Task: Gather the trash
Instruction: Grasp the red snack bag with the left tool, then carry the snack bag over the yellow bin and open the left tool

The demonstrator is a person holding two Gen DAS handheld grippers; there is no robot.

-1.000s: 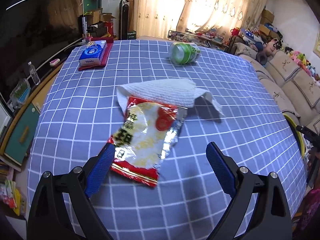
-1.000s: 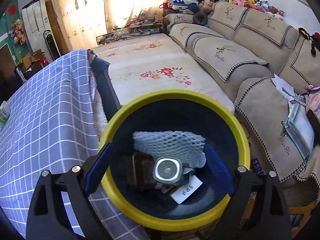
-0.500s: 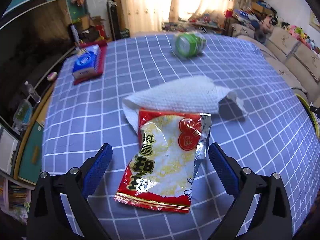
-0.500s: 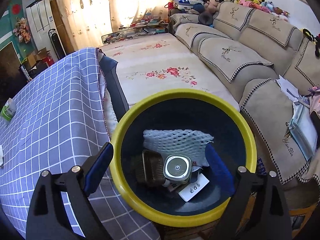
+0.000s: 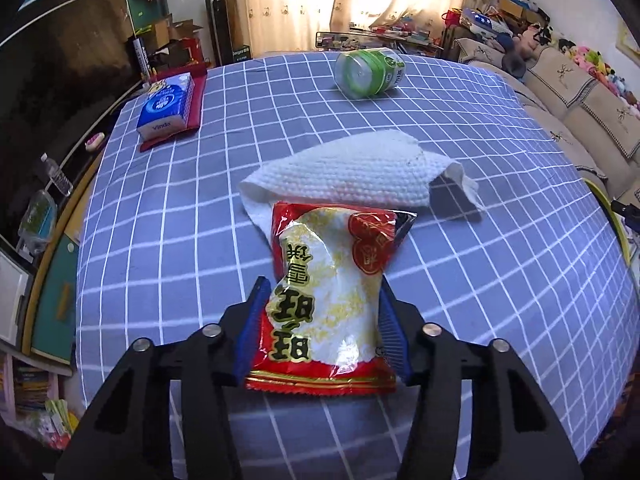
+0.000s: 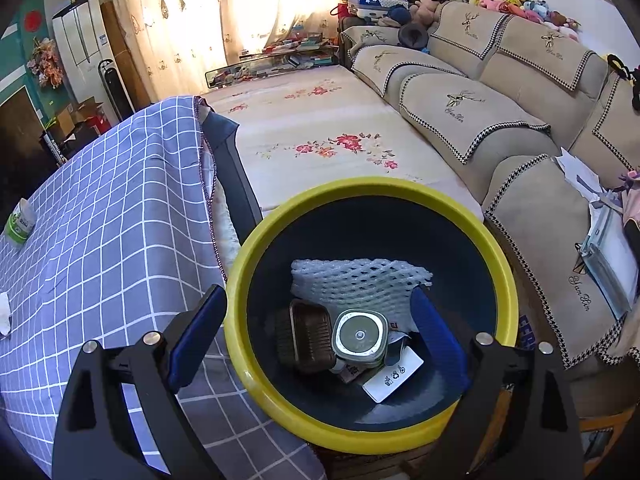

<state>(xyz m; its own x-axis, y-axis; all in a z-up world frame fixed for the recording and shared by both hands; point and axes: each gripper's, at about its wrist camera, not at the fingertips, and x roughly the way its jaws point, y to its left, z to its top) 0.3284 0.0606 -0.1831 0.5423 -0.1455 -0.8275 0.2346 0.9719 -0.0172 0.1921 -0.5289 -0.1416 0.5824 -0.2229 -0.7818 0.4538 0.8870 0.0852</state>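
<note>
In our left view, the left gripper (image 5: 322, 328) has just been closing, and the wrapper (image 5: 332, 288) now sits between its blue pads (image 5: 252, 320), which look to be pressing on the crinkled foil from both sides at its lower half. The wrapper lies on the checked cloth (image 5: 160, 220), its far end overlapping the near edge of the paper towel (image 5: 348, 172). Farther back a green can (image 5: 370, 68) lies on its side, and a tissue pack (image 5: 166, 106) rests near the far left corner. To do this step well, we judge that we should finish the squeeze before lifting, since thin foil can slip or buckle out of a loose pinch; then raise it straight so the towel beneath its far end is not dragged along, and check that the cloth itself has not been caught under the pads. In our right view, the right gripper (image 6: 316, 336) stands wide open with nothing in it, and the yellow-rimmed bin (image 6: 506, 276) stands below it, just beside the table edge. Inside lie a foam net (image 6: 360, 280), a brown tray (image 6: 308, 328), a round-lidded container (image 6: 360, 338) and a white card (image 6: 394, 374). We would carry the wrapper well over the rim before letting go, because a light wrapper may flutter off course.
</note>
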